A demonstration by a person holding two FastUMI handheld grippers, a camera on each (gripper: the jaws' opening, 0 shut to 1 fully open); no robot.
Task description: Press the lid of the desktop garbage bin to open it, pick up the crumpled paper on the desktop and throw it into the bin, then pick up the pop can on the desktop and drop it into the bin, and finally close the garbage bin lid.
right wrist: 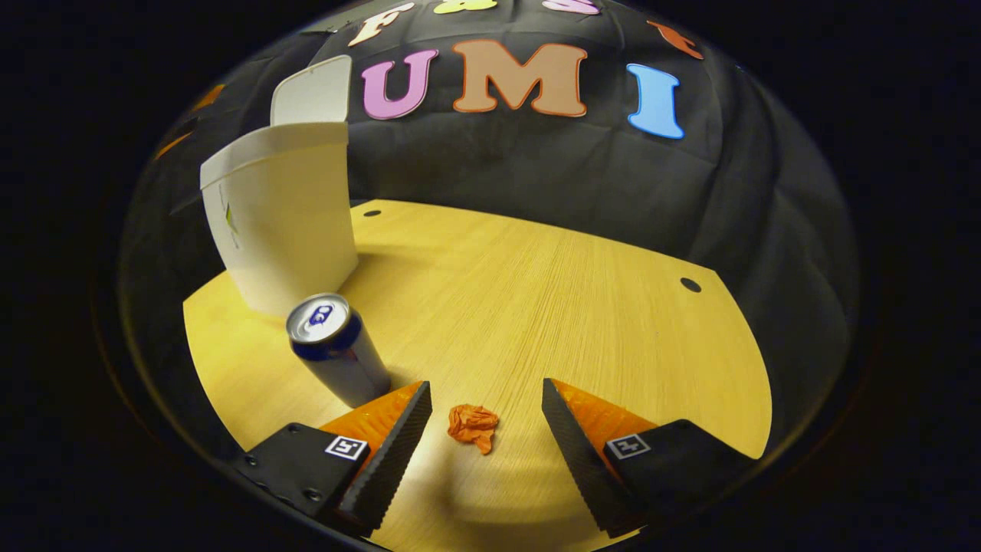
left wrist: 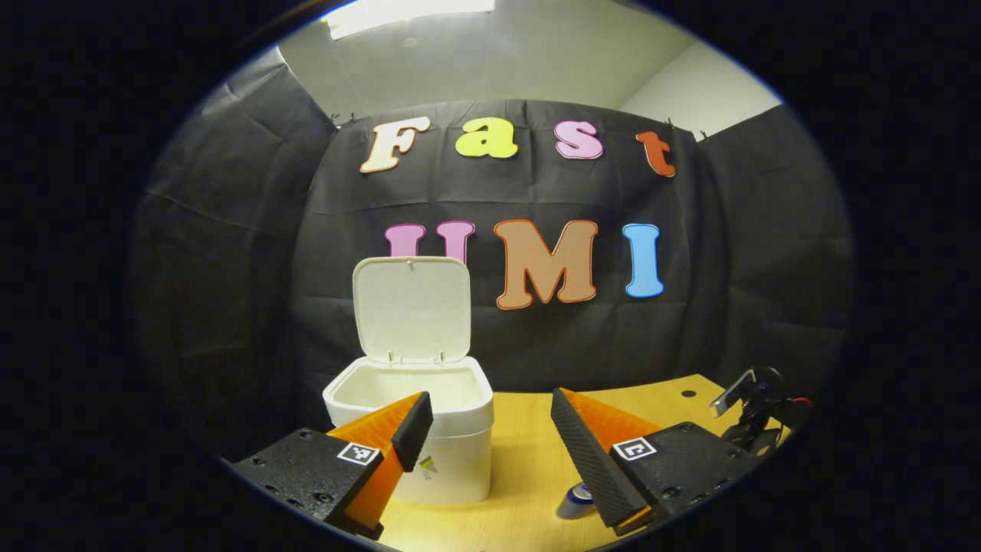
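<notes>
The white desktop bin (left wrist: 429,429) stands on the wooden table with its lid (left wrist: 411,309) swung up and open; its inside looks bare. My left gripper (left wrist: 490,418) hovers open just in front of the bin, nothing between its fingers. A pop can (left wrist: 576,502) peeks out under its right finger. In the right gripper view the bin (right wrist: 287,222) stands at the far left, the upright silver-and-blue can (right wrist: 337,349) beside it. A crumpled orange paper (right wrist: 473,425) lies on the table between the fingers of my open right gripper (right wrist: 487,406), untouched.
The light wooden table (right wrist: 536,291) has small dark holes near its back edge (right wrist: 690,284). The other gripper (left wrist: 755,410) shows at the far right of the left gripper view. Black cloth closes off the back and sides.
</notes>
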